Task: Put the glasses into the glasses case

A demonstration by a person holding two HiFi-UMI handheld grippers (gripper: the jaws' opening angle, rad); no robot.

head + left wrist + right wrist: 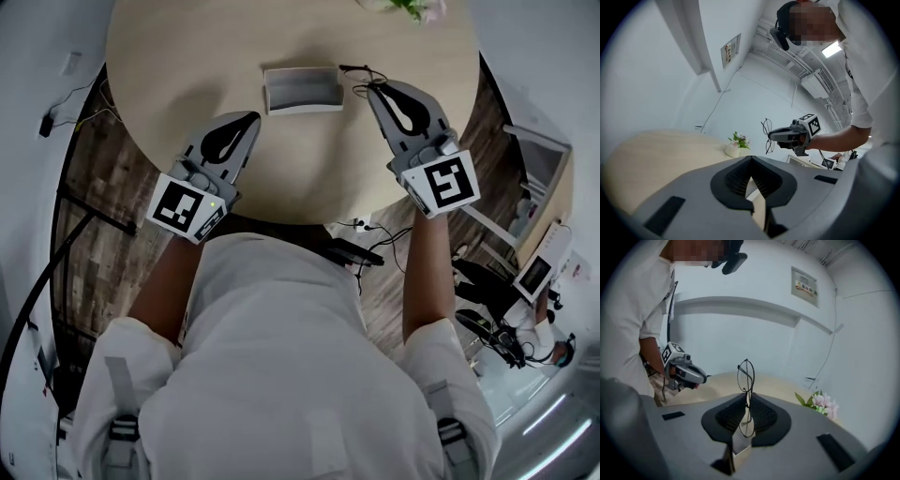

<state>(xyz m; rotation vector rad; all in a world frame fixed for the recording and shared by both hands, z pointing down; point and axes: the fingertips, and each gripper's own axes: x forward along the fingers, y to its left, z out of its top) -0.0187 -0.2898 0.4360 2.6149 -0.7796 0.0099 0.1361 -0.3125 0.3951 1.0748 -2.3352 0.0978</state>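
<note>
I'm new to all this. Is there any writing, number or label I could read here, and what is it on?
No text reads clearly.
Framed wall sign: print too blurred to read.
Black-and-white square marker on the right gripper, and its twin on the left gripper: patterns only, no letters.
Small lit screen beyond the table: too small to read.
</note>
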